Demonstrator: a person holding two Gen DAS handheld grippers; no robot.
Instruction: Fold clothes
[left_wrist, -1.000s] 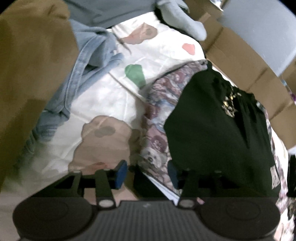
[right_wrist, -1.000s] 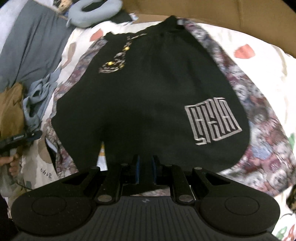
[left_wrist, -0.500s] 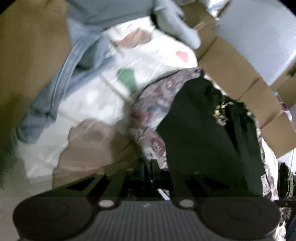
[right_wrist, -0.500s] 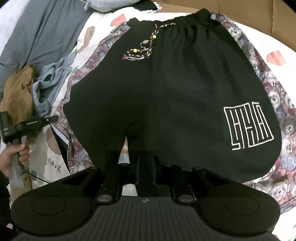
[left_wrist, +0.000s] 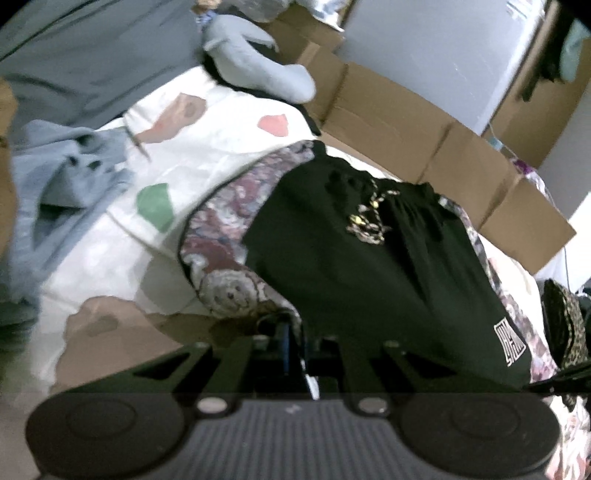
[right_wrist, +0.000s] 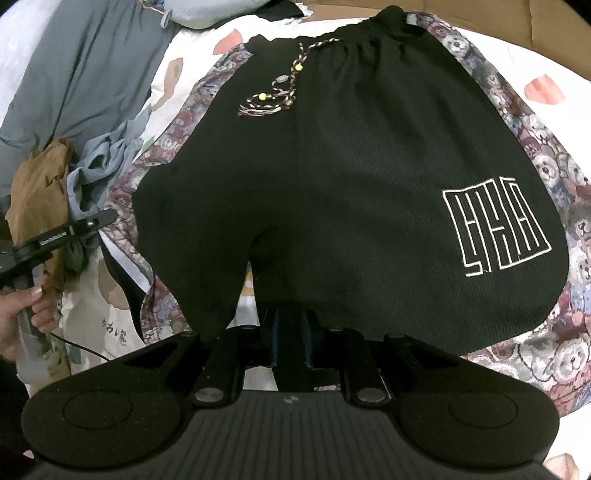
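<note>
Black shorts (right_wrist: 332, 177) hem pinched in right gripper (right_wrist: 290, 332); left gripper (left_wrist: 293, 343) clamped on its edge

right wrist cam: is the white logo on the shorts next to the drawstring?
No, the white logo sits low on one leg of the black shorts, apart from the drawstring near the waistband.

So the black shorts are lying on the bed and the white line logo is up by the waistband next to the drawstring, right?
Not quite. The black shorts do lie on the bed, but the white logo sits low on one leg near the hem, far from the drawstring. The right wrist view shows it.
</note>
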